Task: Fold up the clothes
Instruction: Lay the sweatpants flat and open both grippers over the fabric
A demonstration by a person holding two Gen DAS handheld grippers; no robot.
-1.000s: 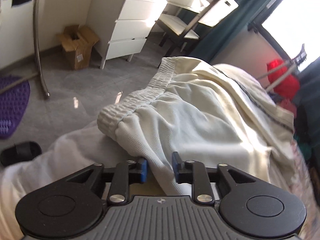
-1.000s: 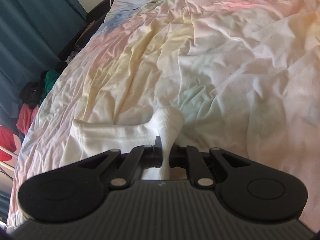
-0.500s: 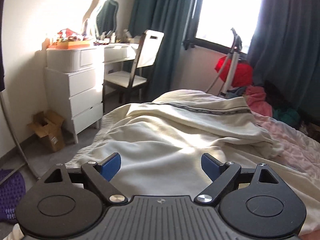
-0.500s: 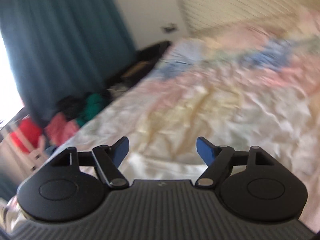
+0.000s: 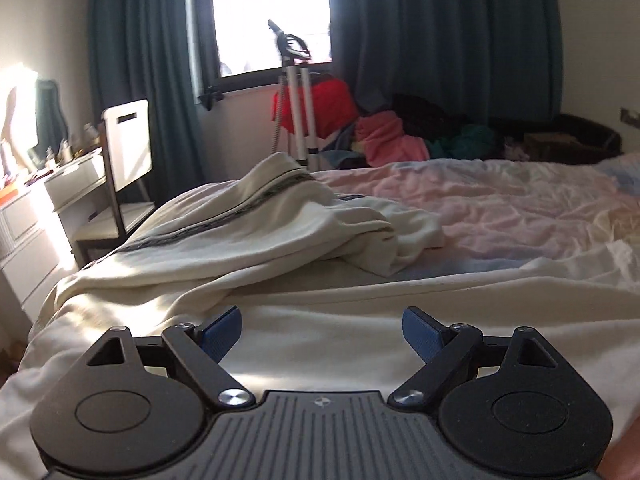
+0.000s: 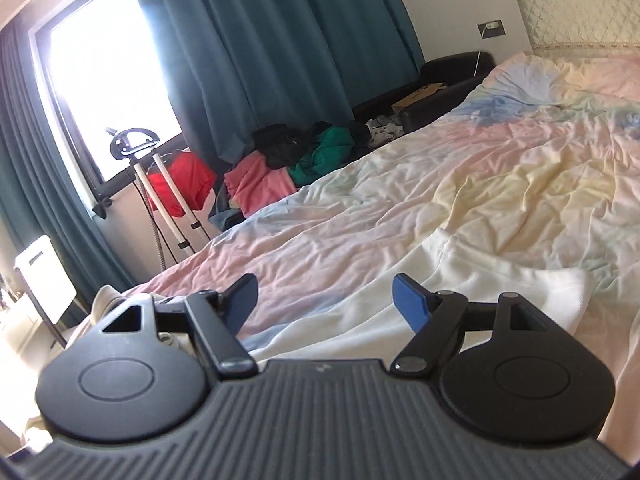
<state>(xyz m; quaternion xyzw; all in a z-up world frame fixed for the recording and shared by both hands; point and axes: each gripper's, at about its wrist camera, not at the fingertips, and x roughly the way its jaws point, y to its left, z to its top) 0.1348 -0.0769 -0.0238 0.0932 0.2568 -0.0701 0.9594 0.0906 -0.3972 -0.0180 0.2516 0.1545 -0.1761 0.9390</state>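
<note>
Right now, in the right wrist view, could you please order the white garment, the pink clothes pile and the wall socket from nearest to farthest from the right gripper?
1. White garment: lying on the bed just ahead of the open right gripper.
2. Pink clothes pile: beyond the bed's far edge, left of centre.
3. Wall socket: on the far wall, upper right.

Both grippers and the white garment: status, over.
Left gripper open, empty. Right gripper open, empty. White garment flat on bed, cream garment heaped beside. Nothing in the way.
</note>
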